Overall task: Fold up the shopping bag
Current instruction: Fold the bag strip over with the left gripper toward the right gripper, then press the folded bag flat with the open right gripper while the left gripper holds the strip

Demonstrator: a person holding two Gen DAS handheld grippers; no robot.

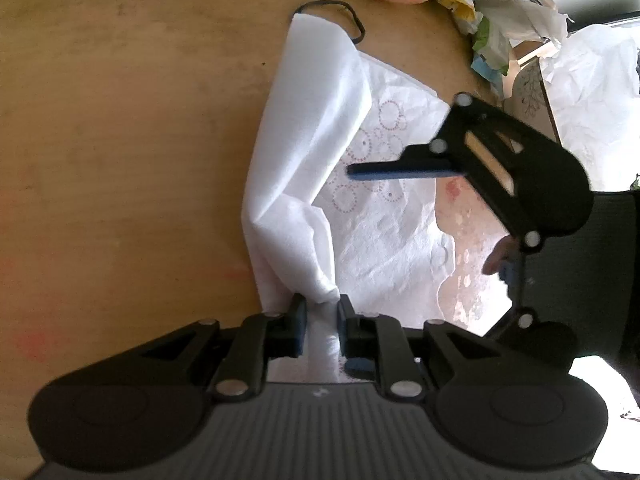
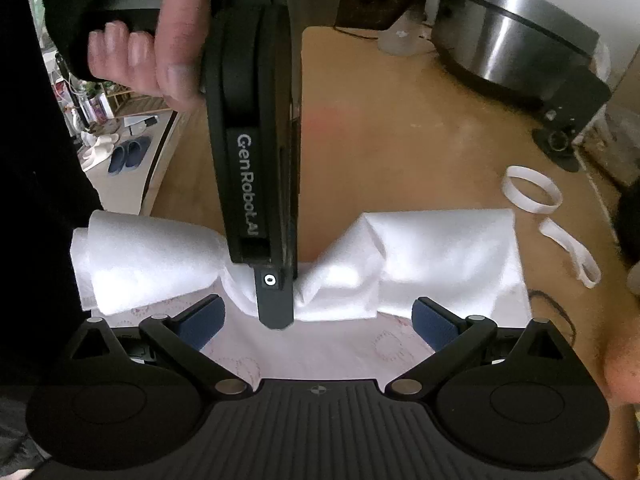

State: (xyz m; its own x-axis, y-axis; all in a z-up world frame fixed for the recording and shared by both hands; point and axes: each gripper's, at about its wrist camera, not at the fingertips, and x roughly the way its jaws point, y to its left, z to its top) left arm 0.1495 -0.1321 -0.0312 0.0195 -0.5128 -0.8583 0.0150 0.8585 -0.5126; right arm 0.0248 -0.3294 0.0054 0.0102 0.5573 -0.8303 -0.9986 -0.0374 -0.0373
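The round wooden worktop [image 1: 120,140] carries the job, and spread across it lies the white shopping bag [image 1: 384,240], a soft non-woven one printed with faint rings of pink dots. One long side of it is already turned over onto the printed face as a thick white flap [image 1: 304,152]. That flap runs straight away from the left hand-held gripper [image 1: 322,320], its long axis pointing up the worktop towards the black cord handle [image 1: 344,10] at the far end. The near end of the bag hangs a little over the worktop's edge.

The left hand-held gripper is clenched on the near end of the flap, with the cloth bunched between its two blue-padded fingers. From the right wrist view, the same roll of cloth lies crosswise, left to right, just ahead of the right hand-held gripper [image 2: 320,320], pinched in the middle by the left tool.

The right hand-held gripper is released, fingers spread wide, hovering low over the printed face and gripping nothing. It sits nearer the middle of the bag; the left is at the end.

My guess is the coming move depends on that crosswise fold: the right one need only go forward and close on it.

Off to the side lie a white ring [image 2: 532,194] and a white strip [image 2: 572,252].
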